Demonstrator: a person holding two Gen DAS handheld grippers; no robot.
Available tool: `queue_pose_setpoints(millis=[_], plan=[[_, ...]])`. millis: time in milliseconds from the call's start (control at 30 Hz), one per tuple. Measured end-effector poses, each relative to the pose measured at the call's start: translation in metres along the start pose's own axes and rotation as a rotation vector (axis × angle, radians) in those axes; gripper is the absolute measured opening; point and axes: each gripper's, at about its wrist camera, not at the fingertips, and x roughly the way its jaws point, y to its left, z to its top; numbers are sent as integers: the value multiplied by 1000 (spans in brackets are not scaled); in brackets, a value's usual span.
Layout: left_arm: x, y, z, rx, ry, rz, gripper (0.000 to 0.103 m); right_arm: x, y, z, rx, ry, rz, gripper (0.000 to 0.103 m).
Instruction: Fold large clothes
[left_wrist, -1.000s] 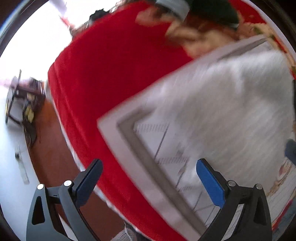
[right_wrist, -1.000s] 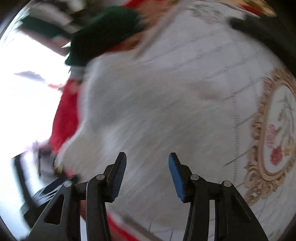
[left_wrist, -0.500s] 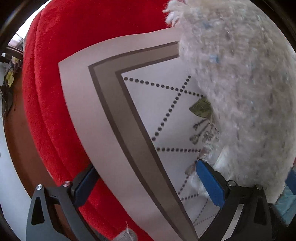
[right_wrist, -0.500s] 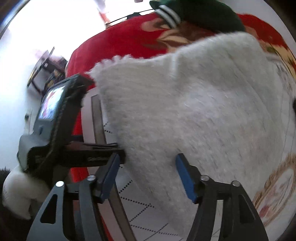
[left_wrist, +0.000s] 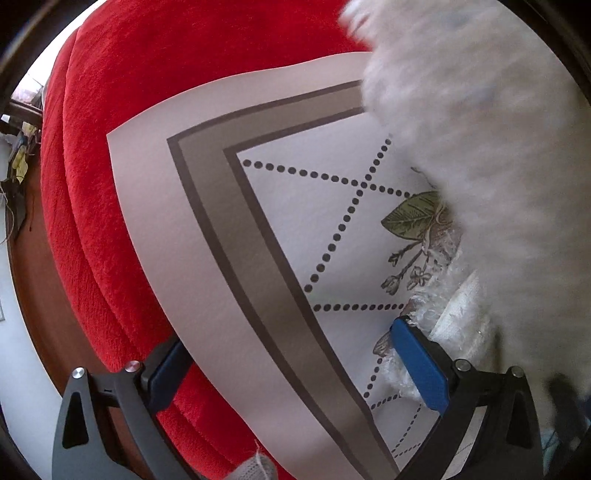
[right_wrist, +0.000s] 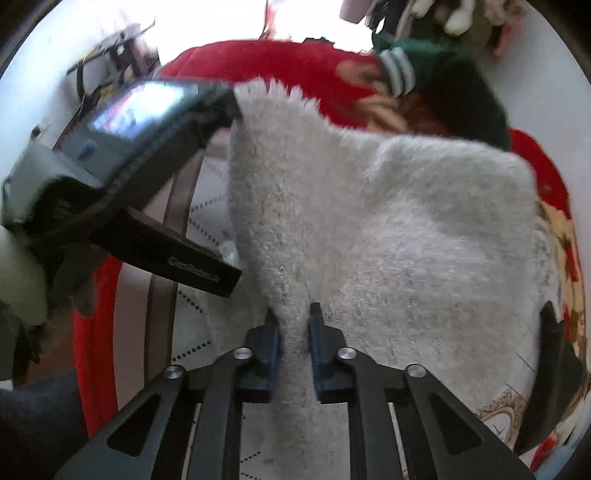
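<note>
Two blue pads (right_wrist: 274, 341) of the right hand-held gripper (right_wrist: 294, 345) close on the fuzzy white garment (right_wrist: 406, 229), hiding its edge.

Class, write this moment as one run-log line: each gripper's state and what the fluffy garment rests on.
right gripper: closing on white fluffy garment fold | left gripper: open, at garment edge | garment: on patterned mat

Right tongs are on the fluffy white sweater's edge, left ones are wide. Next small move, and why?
Probably close the left tongs on the sweater fringe by their right pad: the right tongs are closing with a fold between them, so a second hold allows an even lift.
</note>
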Motion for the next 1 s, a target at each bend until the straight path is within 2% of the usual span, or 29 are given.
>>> queue_pose_setpoints(millis=[100, 167, 233, 300, 400, 533, 600, 633, 667, 700, 733, 800, 900, 967, 1000], plan=[[-1, 4, -1, 1, -9, -9, 103, -30, -1, -12, 8, -100, -11, 10], [-2, 8, -2, 3, -12, -12, 103, -48, -4, -22, 25, -133, 5, 10], [-6, 16, -7, 2, -15, -15, 103, -54, 0, -32, -19, -152, 15, 10], [-11, 12, -15, 1, -15, -14, 103, -56, 6, -39, -53, -149, 46, 10], [-17, 14, -18, 1, -18, -17, 103, -28, 23, -47, -137, -52, 94, 11], [-40, 40, -28, -72, -10, -20, 103, -8, 9, -33, 34, 30, 182, 20], [-63, 57, -34, -104, -43, 12, 103, -10, -6, -28, 141, 5, 195, 31], [-77, 63, -37, -103, -68, 41, 103, -18, -16, -31, 219, -41, 188, 33], [-92, 66, -40, -100, -102, 63, 103, -26, -21, -35, 268, -79, 168, 37], [-108, 67, -41, -98, -142, 81, 103, -34, -26, -41, 324, -128, 134, 47], [-122, 67, -41, -91, -181, 88, 103, -44, -32, -48, 384, -191, 89, 51], [-149, 60, -37, -75, -244, 69, 103, -63, -45, -62, 517, -300, -47, 57], [-176, 34, -30, -17, -321, 38, 103, -86, -73, -81, 712, -385, -249, 58], [-184, 12, -20, 34, -362, 20, 103, -94, -95, -89, 817, -416, -314, 59], [-183, -2, -15, 65, -370, 15, 103, -94, -104, -90, 847, -408, -320, 61]])
